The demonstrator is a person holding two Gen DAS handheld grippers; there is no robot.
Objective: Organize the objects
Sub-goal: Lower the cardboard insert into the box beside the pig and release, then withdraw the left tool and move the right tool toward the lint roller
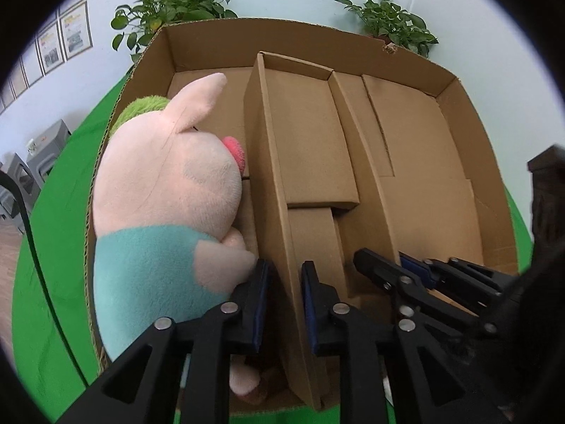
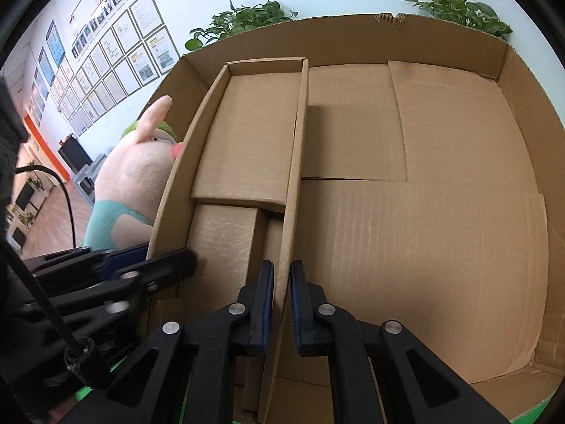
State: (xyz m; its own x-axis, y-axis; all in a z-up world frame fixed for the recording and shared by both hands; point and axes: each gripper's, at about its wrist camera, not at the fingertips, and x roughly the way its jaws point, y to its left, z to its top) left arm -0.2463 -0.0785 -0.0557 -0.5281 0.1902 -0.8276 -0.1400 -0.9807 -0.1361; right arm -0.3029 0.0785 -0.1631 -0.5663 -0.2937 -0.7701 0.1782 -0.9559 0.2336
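My two wrist views look down close into the cardboard box (image 1: 459,99), side by side, sharing its narrow inner tray (image 2: 247,134).

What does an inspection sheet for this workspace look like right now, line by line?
Surface: green cloth under the large cardboard box.
Job's things: plush pig lies in the box's left compartment; narrow inner tray sits in the middle.
Clutter: nothing seen.
Grippers: left gripper straddles the tray's left wall; right gripper straddles the tray's right wall; whether either clamps is unclear.
Cables: black cable runs over the cloth at left.
Surroundings: potted plants behind the box, framed papers on the wall.
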